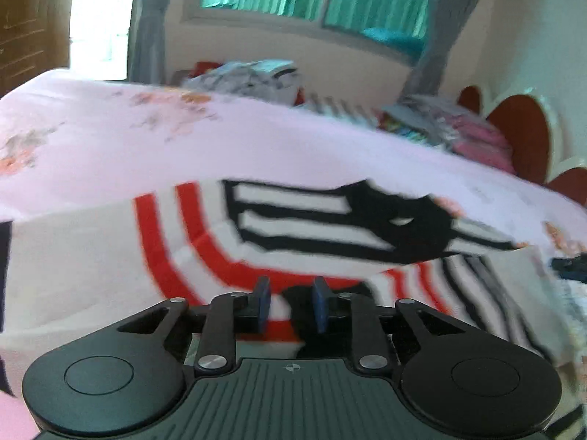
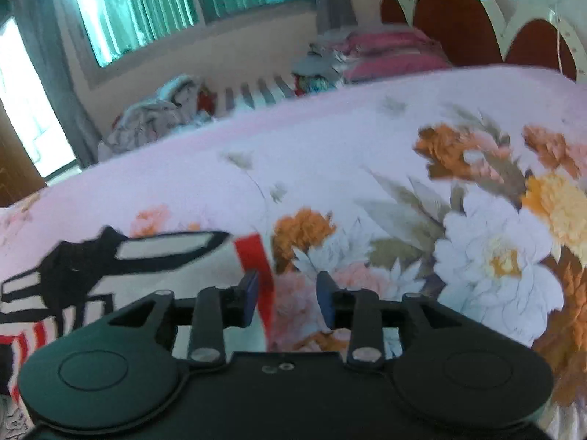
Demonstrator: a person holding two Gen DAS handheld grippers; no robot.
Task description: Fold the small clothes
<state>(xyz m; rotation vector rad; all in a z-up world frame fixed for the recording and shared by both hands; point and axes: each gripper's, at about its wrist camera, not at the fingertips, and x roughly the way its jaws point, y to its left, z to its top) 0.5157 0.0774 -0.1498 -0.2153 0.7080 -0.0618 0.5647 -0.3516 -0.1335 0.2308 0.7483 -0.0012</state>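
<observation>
A small white garment [image 1: 91, 256] with red and black stripes lies spread on the pink floral bedsheet [image 1: 256, 139]. My left gripper [image 1: 291, 302] is open just above the garment's near part, nothing between its blue pads. In the right wrist view the garment [image 2: 110, 275] lies at lower left, its red-edged corner [image 2: 256, 256] reaching in front of the left pad. My right gripper [image 2: 288, 299] is open over that edge and the bedsheet [image 2: 367, 146], holding nothing. Both views are blurred.
Piles of clothes [image 1: 253, 77] and pink bedding [image 1: 477, 139] lie along the bed's far side below a window. A red and white scalloped headboard [image 2: 458, 18] stands at the right. A dark object [image 1: 568, 267] lies at the garment's right edge.
</observation>
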